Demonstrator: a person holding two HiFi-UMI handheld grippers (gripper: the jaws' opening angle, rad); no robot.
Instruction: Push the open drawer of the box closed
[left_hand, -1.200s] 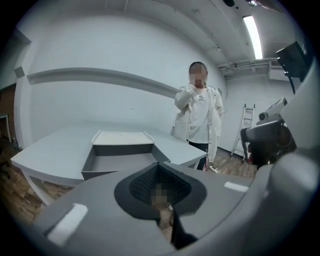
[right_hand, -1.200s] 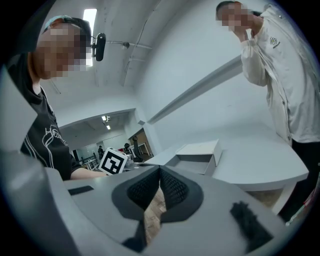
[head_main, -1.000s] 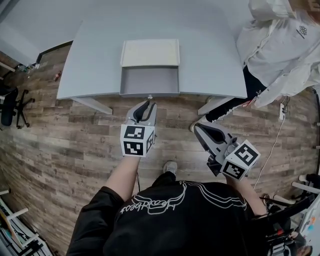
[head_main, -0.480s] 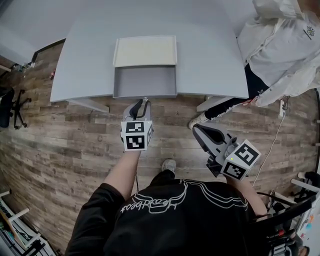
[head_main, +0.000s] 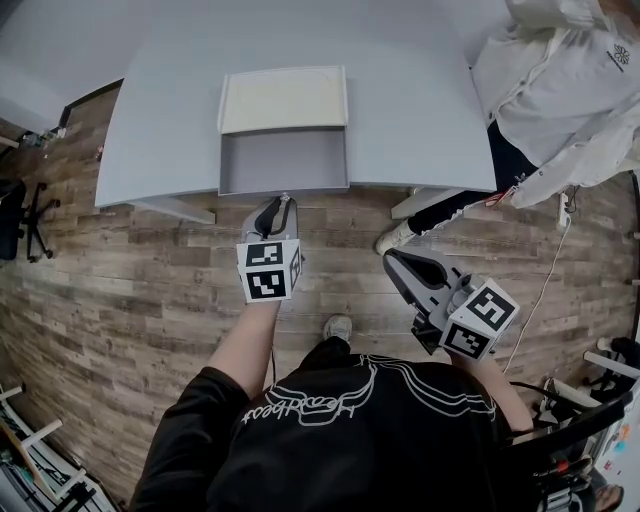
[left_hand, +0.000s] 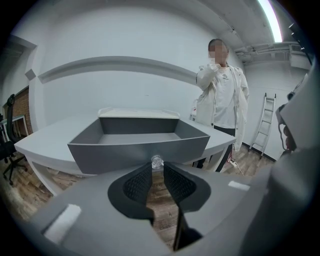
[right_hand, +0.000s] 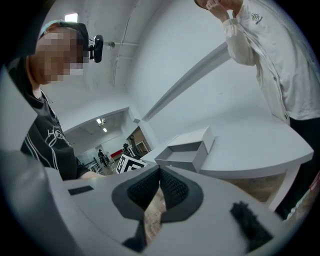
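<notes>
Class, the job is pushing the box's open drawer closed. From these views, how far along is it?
Done: nothing yet; the drawer stands open, out of the box. In hand: the left gripper is at the drawer front, jaws closing around its small knob. Left: the whole push inward. The right gripper hangs aside, shut and empty.

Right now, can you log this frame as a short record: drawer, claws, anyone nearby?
drawer: open, pulled out of the box toward the table edge
left claw: jaws closing, a gap between them
knob: clear, at the left claw's tips
right claw: shut, empty, held off the table
bystander: person in white jacket beside the table
</notes>
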